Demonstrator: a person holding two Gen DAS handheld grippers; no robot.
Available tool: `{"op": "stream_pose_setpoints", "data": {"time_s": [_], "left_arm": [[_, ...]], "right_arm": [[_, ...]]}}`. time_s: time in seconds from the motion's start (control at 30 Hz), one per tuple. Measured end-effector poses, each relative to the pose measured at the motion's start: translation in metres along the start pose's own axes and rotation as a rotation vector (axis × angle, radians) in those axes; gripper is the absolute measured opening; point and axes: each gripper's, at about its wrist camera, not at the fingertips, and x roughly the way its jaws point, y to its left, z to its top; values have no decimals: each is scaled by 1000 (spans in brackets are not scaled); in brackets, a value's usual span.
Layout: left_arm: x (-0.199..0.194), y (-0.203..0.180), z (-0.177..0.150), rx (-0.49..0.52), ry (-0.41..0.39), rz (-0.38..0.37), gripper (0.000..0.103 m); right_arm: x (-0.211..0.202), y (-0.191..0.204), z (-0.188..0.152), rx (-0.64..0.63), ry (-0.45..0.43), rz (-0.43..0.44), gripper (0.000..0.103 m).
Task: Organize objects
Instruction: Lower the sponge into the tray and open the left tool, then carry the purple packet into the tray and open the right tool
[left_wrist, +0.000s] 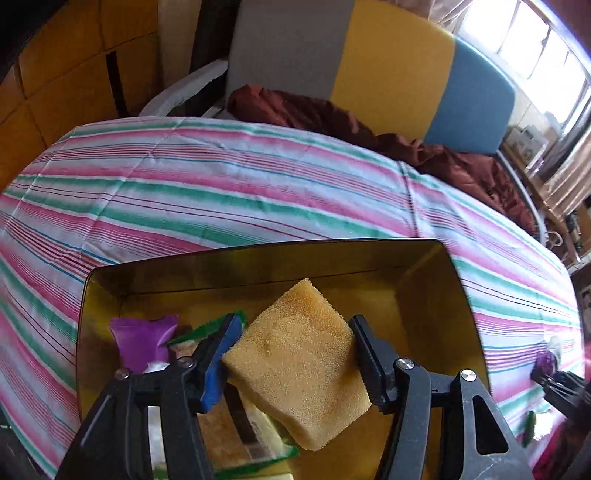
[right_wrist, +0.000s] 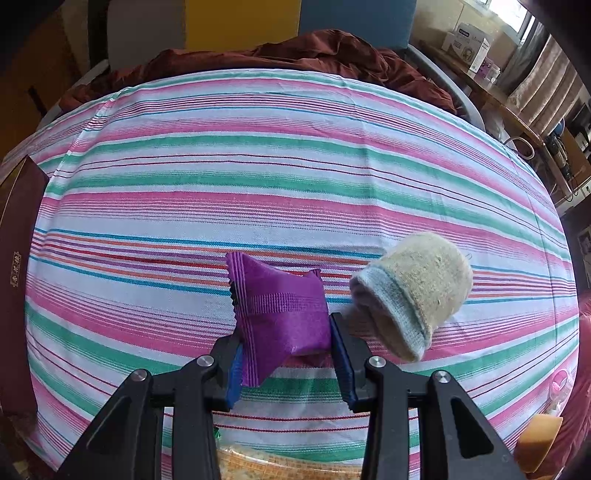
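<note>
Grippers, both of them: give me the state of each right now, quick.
Left gripper: shut on the yellow sponge, held over the gold box.
Right gripper: shut on the purple packet, beside the sock.

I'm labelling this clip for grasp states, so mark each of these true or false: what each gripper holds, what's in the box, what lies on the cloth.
1. The left gripper holds a yellow-orange sponge block. True.
2. The sponge hangs over a gold-lined rectangular box. True.
3. The box is empty. False: a purple wrapped packet and green-edged packets lie in it.
4. The right gripper holds a knitted sock. False: it grips a purple foil packet.
5. A beige-and-blue knitted sock lies on the striped cloth. True.
</note>
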Motion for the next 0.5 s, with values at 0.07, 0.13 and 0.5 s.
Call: {"op": "stream_pose_setpoints", "data": {"time_s": [0.07, 0.13, 0.5], "left_arm": [[3, 4, 0, -7, 4, 11, 65], [3, 7, -2, -5, 0, 14, 72], [-45, 9, -28, -29, -99, -20, 82]], "right_arm": [[1, 0, 1, -4, -2, 0, 40], [1, 0, 1, -8, -3, -1, 40], [7, -2, -3, -14, -8, -7, 40]]}}
